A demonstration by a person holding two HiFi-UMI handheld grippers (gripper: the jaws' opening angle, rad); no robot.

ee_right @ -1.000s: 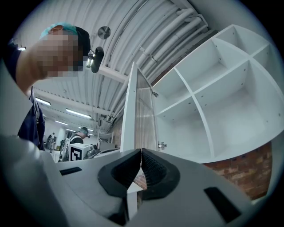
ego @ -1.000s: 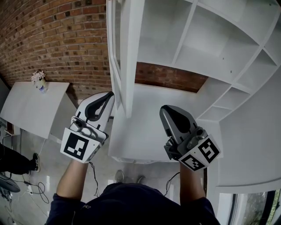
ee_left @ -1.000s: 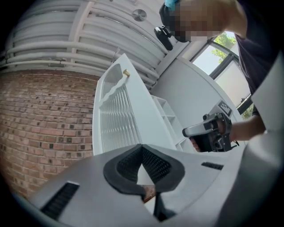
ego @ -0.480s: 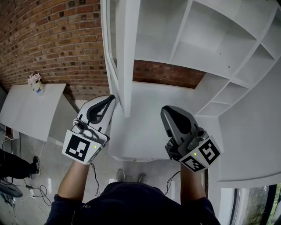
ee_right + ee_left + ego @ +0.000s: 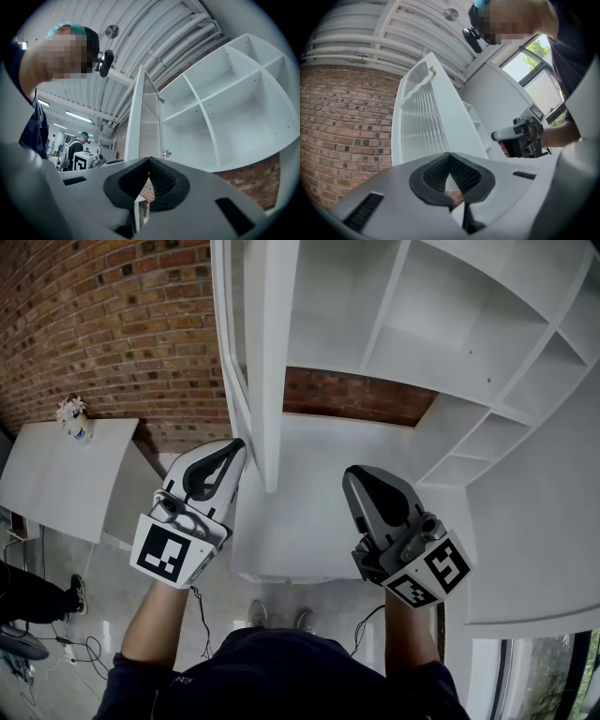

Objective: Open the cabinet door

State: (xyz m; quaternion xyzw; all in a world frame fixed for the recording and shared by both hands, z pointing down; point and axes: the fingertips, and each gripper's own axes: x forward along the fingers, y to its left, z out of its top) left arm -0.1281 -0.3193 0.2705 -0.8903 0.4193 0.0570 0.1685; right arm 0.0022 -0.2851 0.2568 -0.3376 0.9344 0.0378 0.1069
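The white cabinet door stands swung open, edge-on toward me, in front of the bare white shelves. My left gripper is shut and empty, just left of the door's lower edge. My right gripper is shut and empty too, to the right of the door below the shelves. In the left gripper view the shut tips point along the door's ribbed panel, which bears a small brass knob. In the right gripper view the shut tips face the door's inner side and the compartments.
A brick wall runs behind the cabinet. A white counter lies below the shelves. To the left is a white table with a small flower vase. Cables lie on the floor. Another person stands far behind.
The head view has shifted slightly. Both grippers and the door keep their places.
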